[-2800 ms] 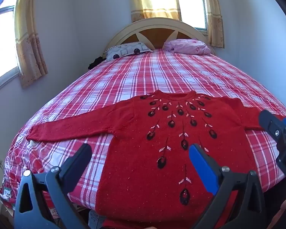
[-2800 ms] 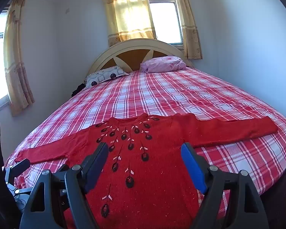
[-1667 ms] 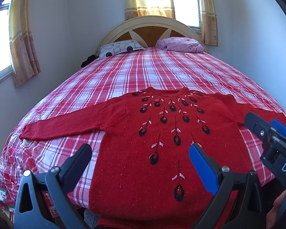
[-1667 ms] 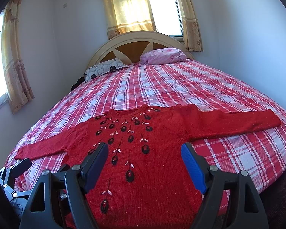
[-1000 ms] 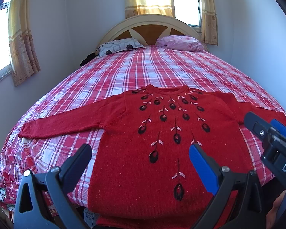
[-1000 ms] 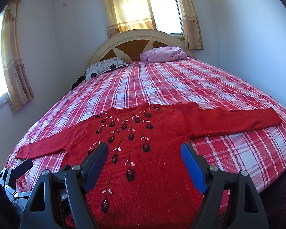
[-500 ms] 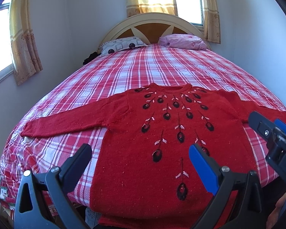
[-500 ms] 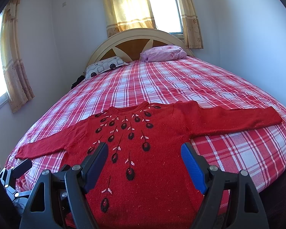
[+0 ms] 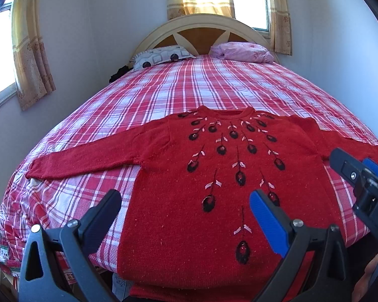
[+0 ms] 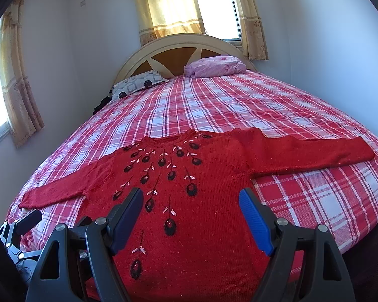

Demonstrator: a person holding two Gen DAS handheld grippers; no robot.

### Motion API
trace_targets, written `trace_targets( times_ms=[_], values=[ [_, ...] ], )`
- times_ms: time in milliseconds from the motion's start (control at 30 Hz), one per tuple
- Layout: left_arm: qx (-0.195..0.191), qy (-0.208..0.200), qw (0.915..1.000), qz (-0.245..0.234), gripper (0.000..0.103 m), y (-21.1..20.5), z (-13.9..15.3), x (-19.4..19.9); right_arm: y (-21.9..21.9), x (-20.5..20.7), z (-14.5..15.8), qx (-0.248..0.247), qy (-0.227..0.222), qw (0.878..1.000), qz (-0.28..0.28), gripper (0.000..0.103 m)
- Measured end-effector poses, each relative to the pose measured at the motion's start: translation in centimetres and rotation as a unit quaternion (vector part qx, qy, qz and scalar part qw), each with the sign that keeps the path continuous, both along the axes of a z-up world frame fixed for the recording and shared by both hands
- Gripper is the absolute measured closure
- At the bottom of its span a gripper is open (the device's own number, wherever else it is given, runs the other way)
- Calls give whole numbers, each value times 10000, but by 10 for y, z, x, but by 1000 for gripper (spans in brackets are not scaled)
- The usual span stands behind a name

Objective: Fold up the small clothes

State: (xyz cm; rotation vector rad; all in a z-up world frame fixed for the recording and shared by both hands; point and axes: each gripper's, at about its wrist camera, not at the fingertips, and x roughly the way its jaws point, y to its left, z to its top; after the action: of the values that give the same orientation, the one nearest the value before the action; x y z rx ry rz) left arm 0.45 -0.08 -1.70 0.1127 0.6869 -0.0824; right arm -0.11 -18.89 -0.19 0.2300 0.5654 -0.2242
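A red knit sweater (image 9: pixel 179 191) with black and pink embroidery lies flat, front up, at the near end of the bed, both sleeves spread sideways; its hem hangs over the bed's edge. It also shows in the right wrist view (image 10: pixel 214 183). My left gripper (image 9: pixel 185 202) is open and empty, held above the sweater's lower left part. My right gripper (image 10: pixel 190 200) is open and empty above the sweater's lower middle. The right gripper also shows at the right edge of the left wrist view (image 9: pixel 360 173).
The bed (image 9: pixel 214 85) has a red and white plaid cover. A patterned pillow (image 9: pixel 161 59) and a pink pillow (image 9: pixel 242 51) lie at the headboard (image 9: pixel 201 29). Walls stand close on both sides, with curtained windows.
Both grippers have drifted slightly over the sweater's lower part, staying open. The sweater has not moved.
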Motion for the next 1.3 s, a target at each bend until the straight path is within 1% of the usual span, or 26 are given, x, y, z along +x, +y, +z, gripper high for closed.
trace_targets(
  times_ms=[200,367,467,567,600,667,700,733,767,800,867,900,933,967,1033,1067,1100,1200,1233,1267,1300],
  values=[
    [9,77,10000,33,0,2,-6,8,-9,4,-3,38,26,10000,-80,24],
    [38,160,9999,8,0,1,-11,19,-31,11,-7,177,85,9995,-230,24],
    [-8,152,9998,-126,0,2,-11,26,-60,14,-9,350,81,9984,-439,24],
    [-60,132,9997,-188,0,5,-7,39,-106,16,-10,401,78,9949,-925,24],
    [-66,129,9997,-186,0,5,-6,43,-132,14,-11,461,83,9919,-1183,24],
    [-113,154,9997,-136,0,8,-3,56,-166,8,-12,440,114,9879,-1480,24],
    [-137,155,9997,-105,0,9,-3,59,-185,4,-11,300,130,9846,-1718,24],
    [-166,163,9997,-55,0,11,-2,66,-214,-5,-10,40,111,9784,-2066,24],
    [-204,178,9996,-1,0,13,-2,72,-228,-9,-9,-70,98,9749,-2222,24],
    [-245,192,9995,43,0,14,-2,77,-259,-17,-10,-216,102,9681,-2494,24],
    [-388,245,9989,99,0,18,-2,89,-301,-24,-13,-272,259,9572,-2871,24],
    [-481,277,9984,96,0,20,-3,94,-335,-28,-18,-154,404,9499,-3096,24],
    [-531,298,9981,93,0,20,-4,96,-356,-33,-22,-27,484,9453,-3227,24],
    [-577,329,9977,106,0,21,-5,99,-383,-39,-28,182,565,9361,-3468,24],
    [-578,373,9976,125,0,19,-7,103,-414,-47,-39,419,642,9252,-3717,24],
    [-557,405,9975,130,0,18,-9,106,-427,-46,-47,524,741,9202,-3807,24],
    [-536,434,9975,134,0,18,-10,109,-434,-45,-53,598,760,9193,-3814,24],
    [-472,528,9974,147,0,16,-15,116,-442,-36,-65,836,783,9268,-3576,24],
    [-452,564,9973,158,0,15,-16,118,-444,-32,-72,940,855,9242,-3602,24],
    [-436,601,9971,169,0,15,-18,119,-444,-31,-74,919,894,9210,-3677,24],
    [-430,618,9970,174,0,16,-19,120,-441,-29,-75,759,903,9190,-3762,24]
  ],
)
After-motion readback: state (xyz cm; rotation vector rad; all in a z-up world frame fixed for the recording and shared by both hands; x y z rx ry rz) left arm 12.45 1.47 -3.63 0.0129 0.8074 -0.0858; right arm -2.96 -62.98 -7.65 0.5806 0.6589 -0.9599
